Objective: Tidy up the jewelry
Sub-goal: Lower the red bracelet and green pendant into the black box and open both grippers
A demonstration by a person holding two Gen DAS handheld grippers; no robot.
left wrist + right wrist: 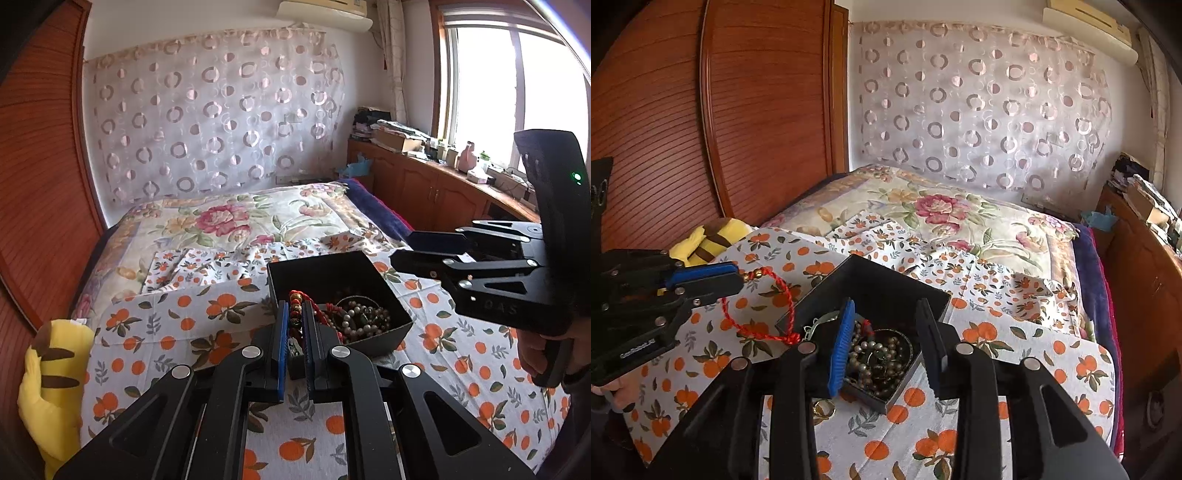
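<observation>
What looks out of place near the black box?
A red cord bracelet trails over the box wall: the left tongs hold its beaded end while the other end hangs inside. A gold ring lies outside on the orange-print cloth.

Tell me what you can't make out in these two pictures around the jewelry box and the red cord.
- Black box contents: the right wrist view's own fingers cover much of the tangle; single pieces blur together.
- Red cord: its far end disappears behind the box corner in the right wrist view.
- Beaded piece in the left gripper: the fingers hide its lower part in the left wrist view.
- Gold item: half hidden by the linkage.
</observation>
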